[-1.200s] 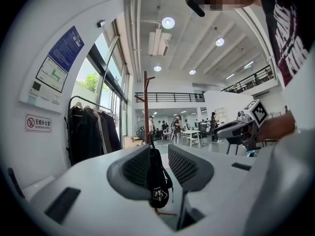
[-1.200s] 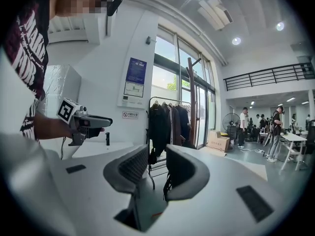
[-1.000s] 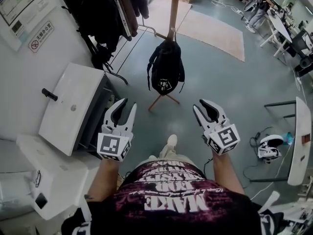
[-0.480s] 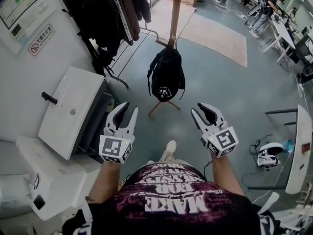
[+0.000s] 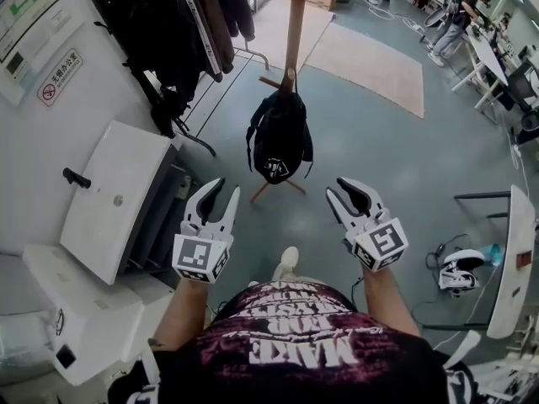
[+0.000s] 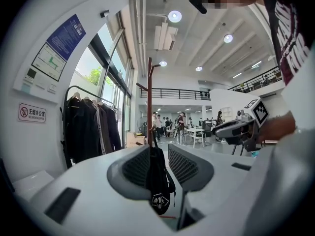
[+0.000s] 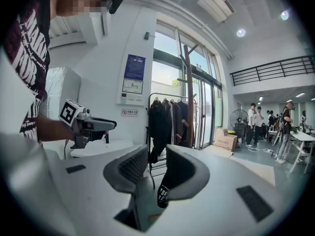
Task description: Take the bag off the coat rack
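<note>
Ahead of both grippers, roughly midway between their lines of aim, the black bag [image 5: 278, 141] hung from a low peg of the wooden coat rack [image 5: 294, 23], its body resting against the pole. The left gripper [image 5: 221, 190] was released, jaws spread with nothing held; the bag showed through the gap but lay well beyond the tips. The right gripper [image 5: 344, 188] was likewise spread and empty, level with the left one and apart from it. Off the left gripper's outer side stood a white cabinet [image 5: 118, 196], and farther forward on that side a rail of dark coats [image 5: 194, 23].
</note>
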